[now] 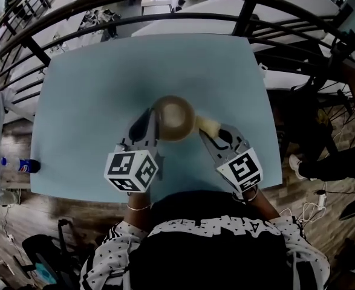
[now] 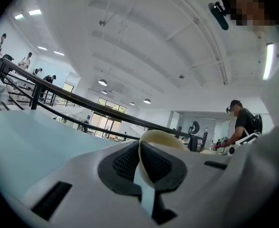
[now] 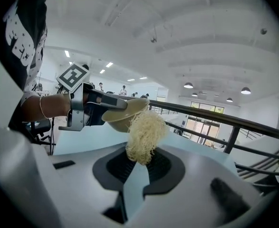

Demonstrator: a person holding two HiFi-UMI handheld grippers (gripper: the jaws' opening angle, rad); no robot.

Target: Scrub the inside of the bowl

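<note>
My left tool [image 2: 140, 163] is clamped on the rim of the tan bowl [image 1: 174, 118], holding it up off the pale blue bench [image 1: 92, 89]. My right tool [image 3: 138, 164] is pinched shut on a wad of pale, stringy scrubber [image 3: 145, 134]. The scrubber sits at the bowl's right edge rather than down inside it, so I judge the inside scrubbing as not visibly under way, with the whole interior left to do. Both hands reach forward side by side, the left tool near level and the right tipped slightly down toward the bowl.
</note>
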